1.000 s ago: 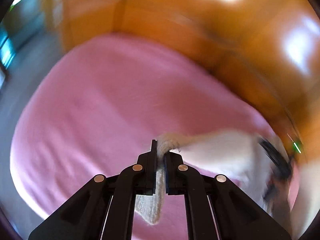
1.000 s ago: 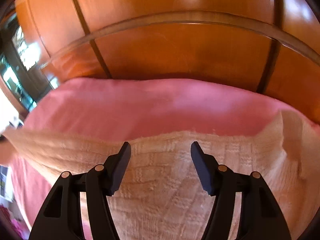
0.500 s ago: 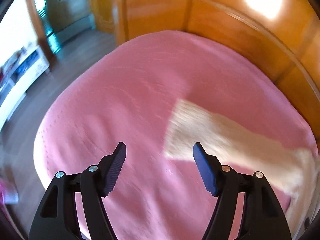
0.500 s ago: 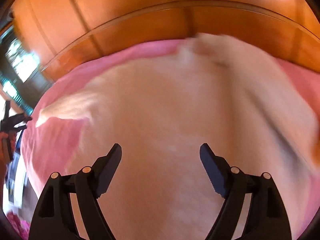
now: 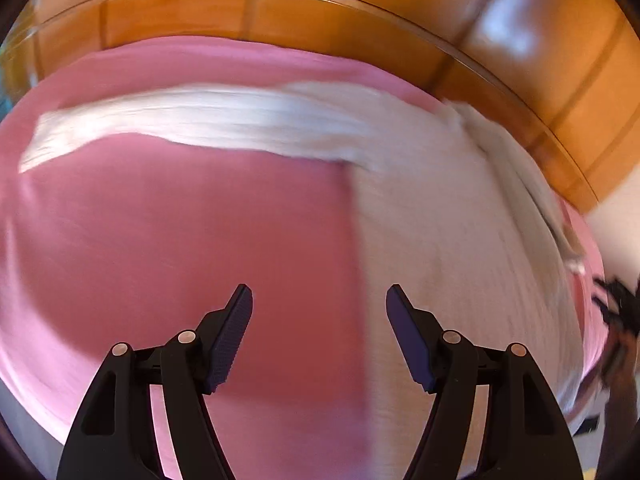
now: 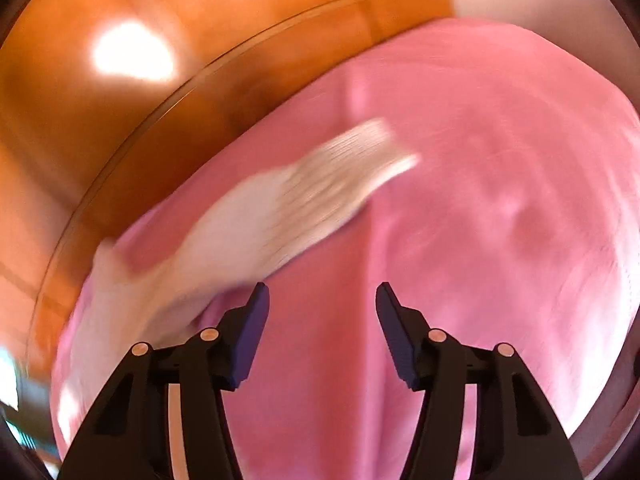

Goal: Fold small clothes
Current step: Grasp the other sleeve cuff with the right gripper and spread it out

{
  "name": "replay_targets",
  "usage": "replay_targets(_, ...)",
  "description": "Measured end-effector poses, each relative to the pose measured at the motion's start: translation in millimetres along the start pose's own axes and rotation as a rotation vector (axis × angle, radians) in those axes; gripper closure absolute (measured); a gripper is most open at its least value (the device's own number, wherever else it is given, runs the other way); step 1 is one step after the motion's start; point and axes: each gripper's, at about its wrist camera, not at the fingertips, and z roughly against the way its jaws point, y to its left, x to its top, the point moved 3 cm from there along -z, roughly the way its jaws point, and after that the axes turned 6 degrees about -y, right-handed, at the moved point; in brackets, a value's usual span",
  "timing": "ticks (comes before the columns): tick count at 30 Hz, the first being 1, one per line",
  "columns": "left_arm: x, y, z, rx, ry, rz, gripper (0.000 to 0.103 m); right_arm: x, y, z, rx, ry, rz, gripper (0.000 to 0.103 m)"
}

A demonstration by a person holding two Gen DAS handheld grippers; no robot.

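A cream knitted sweater [image 5: 448,216] lies spread flat on the pink bed cover [image 5: 180,240], one sleeve stretched out to the left. My left gripper [image 5: 319,300] hangs open above the sweater's left side edge, with nothing between its fingers. In the right wrist view the other sleeve [image 6: 312,196] of the sweater lies out to the right across the pink bed cover [image 6: 500,200]. My right gripper [image 6: 322,298] is over bare cover just below that sleeve; its jaws are closing and hold nothing. Both views are motion-blurred.
A glossy orange wooden headboard [image 5: 280,12] runs along the far edge of the bed and shows as the headboard [image 6: 120,120] at upper left in the right wrist view. The other hand-held gripper [image 5: 618,312] shows dark at the right edge.
My left gripper let go of the sleeve, opened and swung right toward the sweater's body. My right gripper swept off the sweater's body to its right sleeve, and its jaws have narrowed.
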Motion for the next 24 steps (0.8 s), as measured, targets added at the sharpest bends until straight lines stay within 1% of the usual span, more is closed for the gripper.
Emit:
replay_targets(1, -4.0, -14.2, -0.8, 0.013, -0.005, -0.033, 0.035, 11.5, -9.8, -4.9, -0.029, -0.02, -0.011, 0.05)
replay_targets(2, -5.7, -25.8, -2.8, 0.01, -0.009, -0.057, 0.035, 21.1, -11.5, -9.8, -0.072, -0.046, 0.023, 0.05)
replay_targets(3, -6.1, -38.1, -7.1, -0.006, 0.001, -0.076, 0.035, 26.5, -4.3, -14.6, -0.125, -0.07, 0.113, 0.05)
replay_targets(4, -4.1, -36.1, -15.0, -0.014, 0.01, -0.092, 0.035, 27.2, 1.6, -17.8, -0.145, -0.077, 0.188, 0.05)
replay_targets(5, -9.5, -47.2, -17.3, -0.011, 0.016, -0.115, 0.035, 27.5, 11.7, -23.0, -0.154, -0.074, 0.294, 0.049)
replay_targets(6, -10.0, -43.8, -22.8, -0.009, 0.017, -0.131, 0.035, 25.9, 21.2, -28.6, -0.164, -0.074, 0.374, 0.047)
replay_targets(8, -11.8, -57.4, -30.1, -0.028, 0.025, -0.159, 0.035, 26.5, 28.2, -38.3, -0.185, -0.081, 0.455, 0.043)
replay_targets(9, -13.4, -61.4, -33.0, -0.037, 0.031, -0.162, 0.035, 26.8, 28.5, -42.9, -0.185, -0.08, 0.469, 0.043)
replay_targets(10, -13.5, -70.5, -39.1, -0.044, 0.043, -0.171, 0.035, 26.0, 32.9, -51.7, -0.158, -0.06, 0.511, 0.043)
replay_targets(11, -13.3, -82.8, -44.6, -0.054, 0.052, -0.19, 0.035, 21.4, 34.2, -53.8, -0.137, -0.042, 0.556, 0.042)
replay_targets(12, -12.9, -90.5, -47.7, -0.06, 0.051, -0.202, 0.035, 15.1, 31.3, -56.9, -0.122, -0.028, 0.603, 0.04)
replay_targets(13, -11.2, -103.6, -50.5, -0.067, 0.045, -0.232, 0.035, 6.2, 36.6, -60.6, -0.111, -0.011, 0.68, 0.038)
replay_targets(15, -6.2, -122.9, -54.3, -0.086, 0.038, -0.278, 0.035, -8.9, 42.5, -69.4, -0.128, 0.002, 0.823, 0.036)
replay_targets(16, -3.7, -131.3, -58.8, -0.097, 0.04, -0.29, 0.035, -12.1, 40.6, -72.3, -0.134, 0.009, 0.859, 0.036)
replay_targets(17, -1.6, -144.0, -64.8, -0.115, 0.047, -0.305, 0.035, -14.9, 40.5, -78.1, -0.133, 0.016, 0.89, 0.036)
replay_targets(19, 0.3, -160.6, -73.3, -0.132, 0.061, -0.328, 0.035, -12.1, 40.5, -85.2, -0.147, -0.01, 0.91, 0.035)
replay_targets(22, -0.3, -188.0, -82.6, -0.167, 0.071, -0.357, 0.035, -1.2, 38.4, -99.8, -0.151, -0.016, 0.879, 0.036)
replay_targets(23, -0.6, -197.8, -86.2, -0.182, 0.075, -0.371, 0.035, 1.4, 37.2, -105.3, -0.145, -0.004, 0.87, 0.042)
replay_targets(24, -0.6, -206.8, -90.0, -0.194, 0.078, -0.388, 0.035, 3.2, 37.9, -109.8, -0.134, 0.012, 0.864, 0.056)
